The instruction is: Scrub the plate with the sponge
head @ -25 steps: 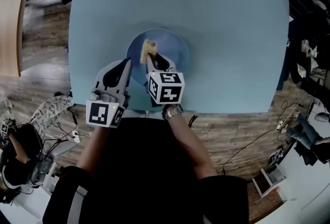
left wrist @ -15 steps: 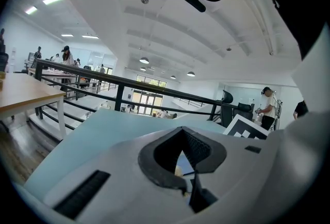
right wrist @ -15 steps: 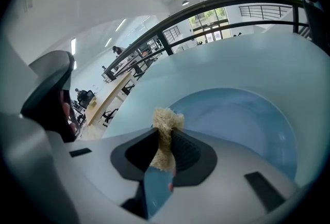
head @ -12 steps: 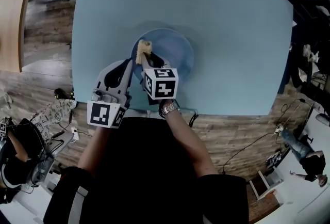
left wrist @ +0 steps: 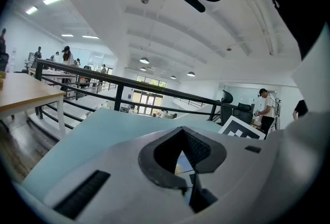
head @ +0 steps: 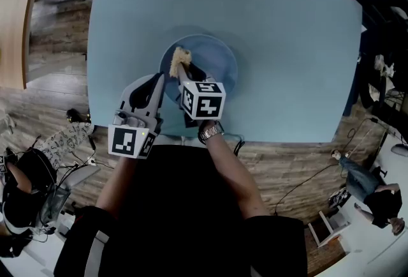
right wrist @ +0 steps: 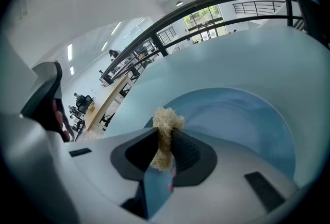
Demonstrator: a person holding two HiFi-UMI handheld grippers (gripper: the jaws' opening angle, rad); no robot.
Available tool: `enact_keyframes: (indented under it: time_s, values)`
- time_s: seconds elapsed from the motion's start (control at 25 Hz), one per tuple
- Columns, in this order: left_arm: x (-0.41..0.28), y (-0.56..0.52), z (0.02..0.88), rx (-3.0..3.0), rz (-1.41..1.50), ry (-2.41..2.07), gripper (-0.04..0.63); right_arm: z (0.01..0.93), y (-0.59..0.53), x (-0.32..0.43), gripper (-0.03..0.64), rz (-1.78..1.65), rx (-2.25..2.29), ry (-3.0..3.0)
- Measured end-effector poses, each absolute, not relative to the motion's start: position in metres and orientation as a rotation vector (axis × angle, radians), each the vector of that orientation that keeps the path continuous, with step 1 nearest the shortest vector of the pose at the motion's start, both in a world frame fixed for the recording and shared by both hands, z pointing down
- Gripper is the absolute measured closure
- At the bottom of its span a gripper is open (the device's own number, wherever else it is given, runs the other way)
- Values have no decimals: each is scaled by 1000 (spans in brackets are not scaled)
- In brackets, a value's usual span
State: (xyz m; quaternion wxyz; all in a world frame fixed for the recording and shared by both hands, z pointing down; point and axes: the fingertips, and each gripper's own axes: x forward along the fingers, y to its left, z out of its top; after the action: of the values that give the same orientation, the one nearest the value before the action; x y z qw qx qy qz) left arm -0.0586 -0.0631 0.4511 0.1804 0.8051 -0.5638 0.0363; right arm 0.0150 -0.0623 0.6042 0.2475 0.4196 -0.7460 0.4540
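On the blue table [head: 287,46], at the frame's centre, the round blue plate [head: 217,62] is laid flat. At its left rim the left gripper [head: 155,81] is held with jaws pressed together on nothing, seemingly as a brace. The right gripper [head: 185,71] is clamped on the tan sponge [head: 180,55], which is found on the plate's left part, shifted slightly rightward from half a second ago. A scrubbing stroke is judged under way.
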Motion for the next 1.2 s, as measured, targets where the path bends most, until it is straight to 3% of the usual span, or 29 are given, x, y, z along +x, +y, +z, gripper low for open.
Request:
enact_keyframes:
  time_s: [1.2]
  values:
    - [-19,-63,446,2321,105,-1528,594,602,-68,117,543,1242,1372,-1917]
